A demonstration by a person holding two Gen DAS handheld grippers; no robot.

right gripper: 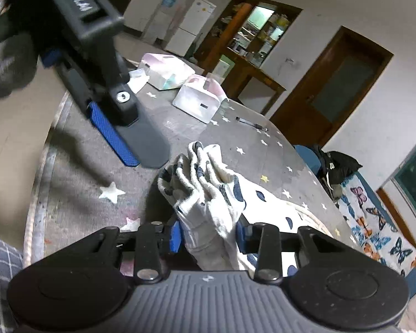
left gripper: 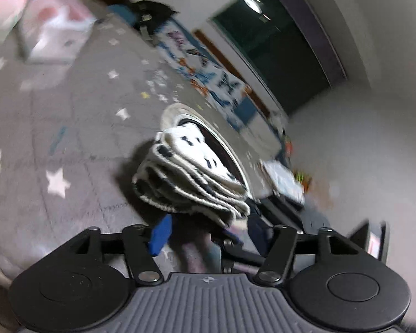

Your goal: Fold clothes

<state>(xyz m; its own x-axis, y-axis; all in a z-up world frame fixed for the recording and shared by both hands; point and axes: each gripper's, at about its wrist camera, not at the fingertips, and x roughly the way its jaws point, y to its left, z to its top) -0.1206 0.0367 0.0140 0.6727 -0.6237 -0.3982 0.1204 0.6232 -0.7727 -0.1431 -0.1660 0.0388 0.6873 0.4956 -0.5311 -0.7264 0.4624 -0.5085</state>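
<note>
Garment: my right gripper pinched the bunched white navy-spotted cloth, its folds running straight ahead from my pads over the grey star-printed table cover.
Left gripper: ahead-left of my right one, fingers spread, holding nothing.

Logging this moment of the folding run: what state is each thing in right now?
Garment: white with dark spots, bunched in folds, pinched by the right tool, partly lying on the table.
Right tool: shut on the garment.
Left tool: fingers apart, holding nothing, hovering above the table.
Table: covered with a grey star-print cloth.
Pen: lying flat on the table.
Door: closed.
</note>
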